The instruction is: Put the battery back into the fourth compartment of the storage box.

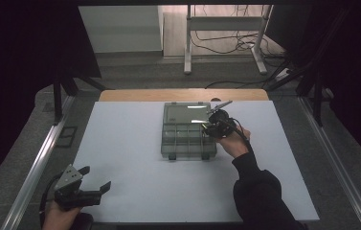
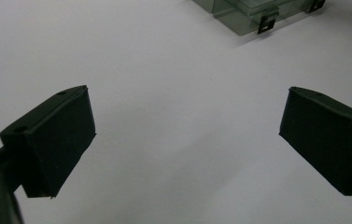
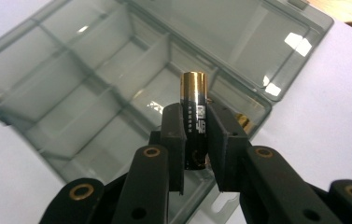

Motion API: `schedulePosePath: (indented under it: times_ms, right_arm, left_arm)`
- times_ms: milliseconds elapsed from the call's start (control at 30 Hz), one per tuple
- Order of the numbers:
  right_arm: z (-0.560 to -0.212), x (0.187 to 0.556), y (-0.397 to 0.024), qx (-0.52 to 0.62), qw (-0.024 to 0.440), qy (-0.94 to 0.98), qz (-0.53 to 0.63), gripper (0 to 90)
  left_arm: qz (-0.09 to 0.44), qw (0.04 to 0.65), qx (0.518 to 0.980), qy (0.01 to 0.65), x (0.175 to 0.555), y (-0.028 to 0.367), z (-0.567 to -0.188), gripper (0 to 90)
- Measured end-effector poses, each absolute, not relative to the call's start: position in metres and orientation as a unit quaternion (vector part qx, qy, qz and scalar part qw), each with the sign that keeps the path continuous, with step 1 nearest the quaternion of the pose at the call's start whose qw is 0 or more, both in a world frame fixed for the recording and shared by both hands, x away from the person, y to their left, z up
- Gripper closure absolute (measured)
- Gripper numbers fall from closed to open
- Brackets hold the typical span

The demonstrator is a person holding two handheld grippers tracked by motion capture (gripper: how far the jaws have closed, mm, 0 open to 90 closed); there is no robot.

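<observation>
The right gripper (image 3: pixel 197 140) squeezes a battery (image 3: pixel 194 119) just above the open box (image 3: pixel 71 107), so the drop into a slot is still to come, and the left gripper (image 1: pixel 94 184) waits wide open near the table (image 1: pixel 135 191) edge with lots of room.

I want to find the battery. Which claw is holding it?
The right claw: its jaws are shut on the black-and-gold battery above the box. The left claw is open, empty.
</observation>
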State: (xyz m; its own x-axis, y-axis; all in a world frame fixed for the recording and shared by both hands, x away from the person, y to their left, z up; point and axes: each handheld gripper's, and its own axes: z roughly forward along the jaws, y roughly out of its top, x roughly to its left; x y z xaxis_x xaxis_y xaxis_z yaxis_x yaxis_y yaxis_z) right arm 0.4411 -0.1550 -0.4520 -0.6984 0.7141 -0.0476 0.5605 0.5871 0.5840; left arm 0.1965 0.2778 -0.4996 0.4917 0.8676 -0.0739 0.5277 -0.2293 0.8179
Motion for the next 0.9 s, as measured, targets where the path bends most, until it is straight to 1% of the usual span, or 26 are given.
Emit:
schedulePosePath:
  times_ms: [200, 433, 500, 667, 700, 733, 800, 867, 900]
  right_arm:
    - [-0.463, 0.453, -0.158, 0.382, 0.147, 0.875, 0.26, 76.1]
    - [-0.473, 0.46, -0.157, 0.393, 0.139, 0.871, 0.259, 74.8]
    - [-0.474, 0.46, -0.156, 0.392, 0.134, 0.87, 0.266, 69.1]
    - [-0.468, 0.454, -0.155, 0.384, 0.141, 0.87, 0.274, 61.4]
    - [-0.466, 0.451, -0.155, 0.379, 0.143, 0.87, 0.28, 57.1]
    - [-0.466, 0.451, -0.155, 0.379, 0.143, 0.87, 0.28, 57.1]
    - [-0.465, 0.445, -0.156, 0.371, 0.138, 0.873, 0.285, 51.5]
    - [-0.465, 0.443, -0.157, 0.366, 0.138, 0.874, 0.287, 50.3]
    - [-0.466, 0.439, -0.157, 0.36, 0.135, 0.876, 0.29, 47.6]
  left_arm:
    - [0.204, 0.417, 0.757, 0.461, 0.196, 0.278, -0.5, 3.9]
    - [0.203, 0.418, 0.756, 0.461, 0.196, 0.278, -0.5, 3.9]
    - [0.204, 0.418, 0.756, 0.461, 0.196, 0.279, -0.5, 3.9]
    - [0.204, 0.418, 0.756, 0.461, 0.196, 0.279, -0.5, 3.8]
    - [0.203, 0.418, 0.756, 0.461, 0.196, 0.279, -0.5, 3.8]
    - [0.203, 0.418, 0.756, 0.461, 0.196, 0.279, -0.5, 3.8]
    - [0.203, 0.418, 0.756, 0.461, 0.196, 0.279, -0.5, 3.8]
    - [0.203, 0.417, 0.756, 0.461, 0.197, 0.278, -0.5, 3.8]
    - [0.203, 0.417, 0.756, 0.461, 0.196, 0.278, -0.5, 3.8]
